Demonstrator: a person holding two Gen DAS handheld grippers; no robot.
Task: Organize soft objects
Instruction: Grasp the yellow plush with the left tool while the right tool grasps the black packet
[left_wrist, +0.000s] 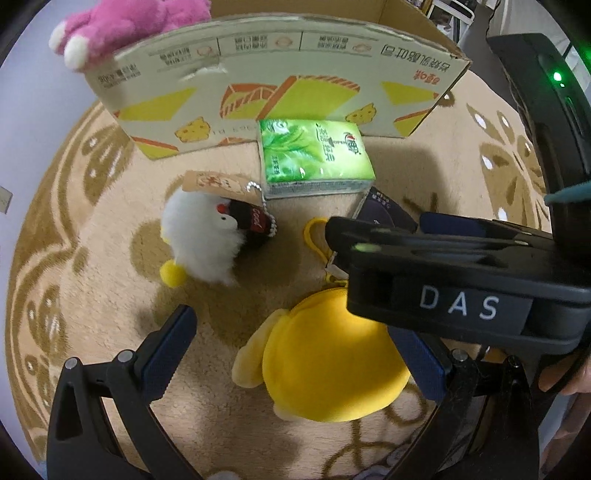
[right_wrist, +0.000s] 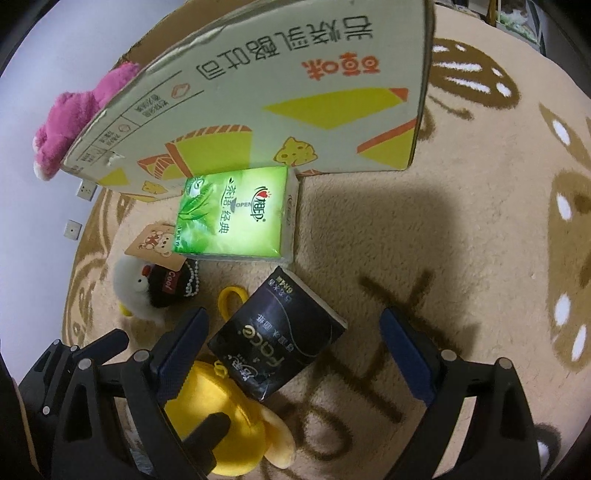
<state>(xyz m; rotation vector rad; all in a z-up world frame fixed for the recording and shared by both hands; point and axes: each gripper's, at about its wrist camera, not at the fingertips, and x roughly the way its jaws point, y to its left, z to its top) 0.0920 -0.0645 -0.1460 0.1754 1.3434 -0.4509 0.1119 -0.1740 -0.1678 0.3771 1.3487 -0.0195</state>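
A yellow plush pouch (left_wrist: 325, 365) lies on the rug between the open fingers of my left gripper (left_wrist: 295, 354); it also shows in the right wrist view (right_wrist: 218, 410). A white plush chick with a black cola-bottle charm (left_wrist: 210, 236) lies beyond it, also in the right wrist view (right_wrist: 147, 291). A green tissue pack (left_wrist: 314, 155) leans at the cardboard box (left_wrist: 280, 85). A black tissue pack (right_wrist: 277, 332) lies between the open fingers of my right gripper (right_wrist: 295, 350). A pink plush (left_wrist: 122, 26) sits in the box.
The right gripper's black body (left_wrist: 461, 291) crosses the left wrist view above the yellow pouch. The box (right_wrist: 295, 92) stands at the far side of a round beige patterned rug (right_wrist: 461, 240). Pale floor lies left of the rug.
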